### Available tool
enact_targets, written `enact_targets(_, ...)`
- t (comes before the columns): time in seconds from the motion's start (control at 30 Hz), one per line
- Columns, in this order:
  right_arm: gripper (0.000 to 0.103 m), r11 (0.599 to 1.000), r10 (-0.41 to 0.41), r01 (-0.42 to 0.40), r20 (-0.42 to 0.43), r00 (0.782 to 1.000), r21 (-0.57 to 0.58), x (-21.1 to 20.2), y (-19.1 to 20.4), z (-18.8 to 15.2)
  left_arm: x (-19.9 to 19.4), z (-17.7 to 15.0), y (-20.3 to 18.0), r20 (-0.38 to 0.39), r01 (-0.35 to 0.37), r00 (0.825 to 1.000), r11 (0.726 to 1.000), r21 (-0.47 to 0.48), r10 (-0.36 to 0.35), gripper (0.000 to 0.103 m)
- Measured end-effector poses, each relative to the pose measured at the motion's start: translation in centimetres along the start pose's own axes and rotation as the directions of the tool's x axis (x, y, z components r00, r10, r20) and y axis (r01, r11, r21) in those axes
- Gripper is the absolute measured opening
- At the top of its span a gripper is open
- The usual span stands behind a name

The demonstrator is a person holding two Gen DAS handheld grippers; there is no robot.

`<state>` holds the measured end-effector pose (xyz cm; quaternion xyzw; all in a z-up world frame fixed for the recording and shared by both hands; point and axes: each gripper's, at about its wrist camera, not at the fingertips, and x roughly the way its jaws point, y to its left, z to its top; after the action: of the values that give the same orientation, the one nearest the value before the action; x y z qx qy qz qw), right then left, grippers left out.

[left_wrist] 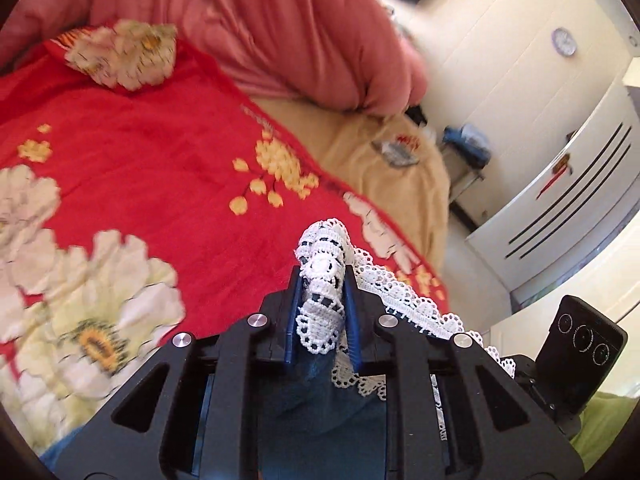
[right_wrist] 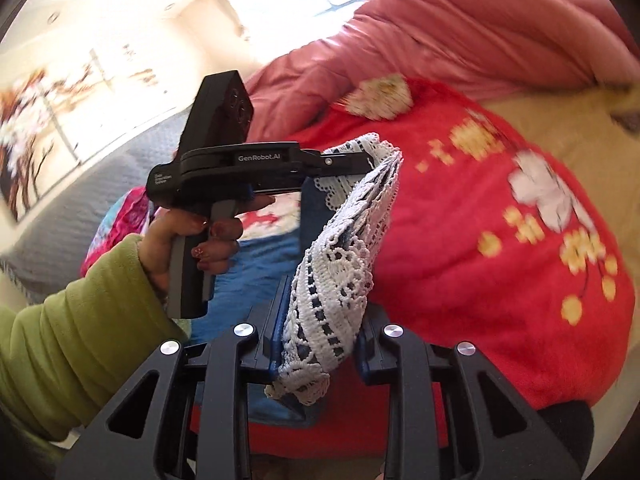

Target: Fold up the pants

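Left gripper (left_wrist: 323, 308): its two blue fingers are pressed onto the white lace hem (left_wrist: 320, 280) of the pants (right_wrist: 340, 280), with lace standing up past the tips.
Right gripper (right_wrist: 320, 336): pinches a second stretch of the same lace band, held between its blue pads.
Pants: dark blue denim trimmed with white lace, held in the air above the bed between the two tools.
Long axis: in the right wrist view the lace edge runs from the near gripper up and away to the left gripper (right_wrist: 374, 162), which grips its far end; the denim hangs below, between them.
Left hand (right_wrist: 200, 236): wraps the handle of the left gripper, in a green sleeve (right_wrist: 72, 344).
Open room: a red floral blanket (left_wrist: 160, 160) lies under the pants, spreading far and left.
Edges: a heaped pink quilt (left_wrist: 280, 24) bounds the far side; a beige sheet (left_wrist: 384, 176) shows at the blanket's right edge, then the floor.
Beyond the bed: a white cabinet (left_wrist: 568, 184) stands to the right.
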<state>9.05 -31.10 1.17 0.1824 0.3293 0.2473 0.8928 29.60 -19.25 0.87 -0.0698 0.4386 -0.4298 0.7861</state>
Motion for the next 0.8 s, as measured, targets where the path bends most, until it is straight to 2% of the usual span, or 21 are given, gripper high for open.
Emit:
enact_targets(0.23,0.025,0.987,0.09,-0.092,-0.021,0.996,-0.129,1.5,6.3,1.1,-7.0,-1.9,1.6,0.11,0.004,0.994,0.999,-0.04,0.0,0.013)
enact_targets(0.33,0.025,0.978,0.116,-0.126,-0.069,0.991,-0.165,3.6,8.4,0.6,-8.6,-3.4,3.1,0.12,-0.009,0.993,0.997,-0.082,0.019,0.013)
enact_targets(0.4,0.025,0.973,0.108,-0.129,-0.119,0.987,-0.189,5.6,9.6,-0.2,-9.0,-4.6,4.3,0.116,-0.029,0.992,0.992,-0.124,0.043,0.017)
enact_targets(0.43,0.025,0.972,0.102,-0.129,-0.141,0.985,-0.196,6.3,10.0,-0.6,-9.2,-5.1,5.1,0.112,-0.039,0.992,0.987,-0.153,0.057,0.02)
enact_targets(0.5,0.025,0.971,0.085,-0.122,-0.18,0.98,-0.206,7.8,10.5,-1.4,-9.6,-5.8,6.5,0.111,-0.056,0.99,0.971,-0.23,0.084,0.043)
enact_targets(0.63,0.025,0.957,0.057,-0.118,-0.228,0.972,-0.264,9.4,12.0,-2.7,-12.0,-6.4,8.4,0.142,-0.04,0.985,0.933,-0.358,0.097,0.057)
enact_targets(0.67,0.025,0.951,0.053,-0.121,-0.235,0.971,-0.285,9.6,12.5,-2.9,-12.9,-6.8,8.7,0.148,-0.047,0.982,0.918,-0.393,0.114,0.065)
enact_targets(0.77,0.027,0.924,0.031,-0.122,-0.248,0.968,-0.362,10.4,14.1,-4.0,-14.8,-8.3,9.4,0.126,-0.088,0.978,0.875,-0.476,0.167,0.069)
enact_targets(0.8,0.027,0.905,0.018,-0.125,-0.257,0.966,-0.407,10.8,15.0,-4.6,-15.3,-9.0,9.7,0.13,-0.082,0.977,0.863,-0.498,0.168,0.07)
